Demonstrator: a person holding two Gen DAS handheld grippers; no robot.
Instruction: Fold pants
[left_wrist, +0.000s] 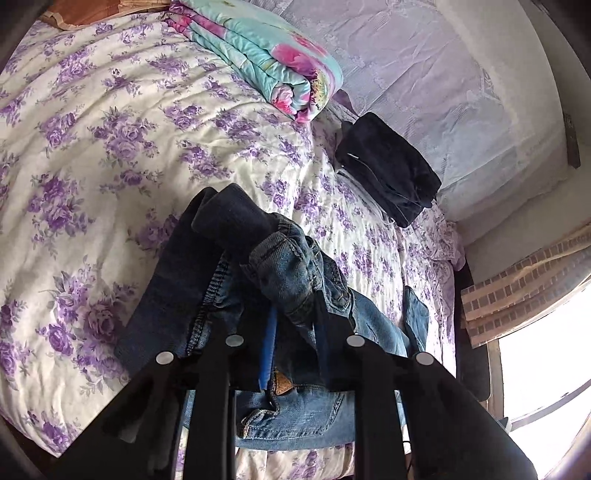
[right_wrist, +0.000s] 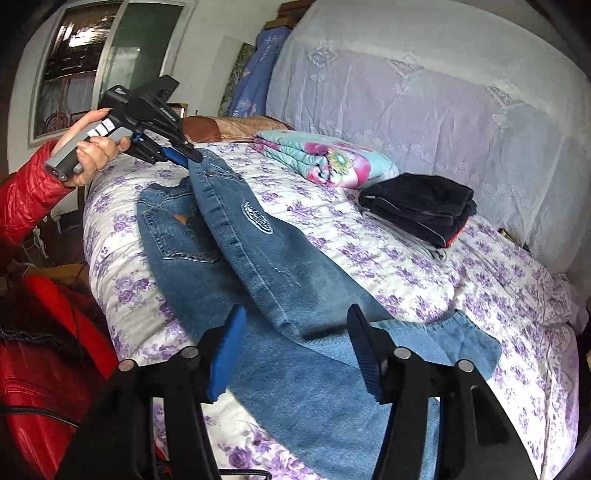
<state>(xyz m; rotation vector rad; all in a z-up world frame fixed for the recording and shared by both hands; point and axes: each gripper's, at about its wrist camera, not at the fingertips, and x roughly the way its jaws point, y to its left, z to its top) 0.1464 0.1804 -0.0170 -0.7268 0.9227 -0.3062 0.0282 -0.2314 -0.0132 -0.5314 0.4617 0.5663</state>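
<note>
1. My left gripper (left_wrist: 295, 314) is clenched on a bunched wad of the jeans (right_wrist: 258, 258); in the left wrist view the denim waistband is crumpled right between the fingers and spills over their tips. In the right wrist view that same gripper (right_wrist: 184, 153) lifts one corner of the waist end clear of the bed.

2. My right gripper (right_wrist: 295, 332) is released: its blue pads (right_wrist: 229, 347) stand well apart, with nothing between them. The leg of the jeans lies just beyond and below the fingertips, and a hem end sits off to the right of the right finger.

3. The jeans lie across the flowered bedspread (right_wrist: 424, 277), seat side up. The leather patch (right_wrist: 181, 218) and a back pocket show, and one leg is already lapped over the other.

4. I judge that the lengthwise fold is in hand: the left gripper holds the waist up while the legs trail toward my right fingers.

5. I think the next move calls for my right gripper to drop onto the hem ends in front of its fingers and pinch both layers together. Then the two ends can be brought toward each other to halve the jeans.

6. Well beyond both sets of fingers sit a folded dark garment pile (right_wrist: 421, 206) and a rolled floral blanket (right_wrist: 325, 162). Both are apart from the jeans, so I expect no snagging there.

7. The risk I see is the wadded left grasp: it may leave the waistband twisted when laid down.
</note>
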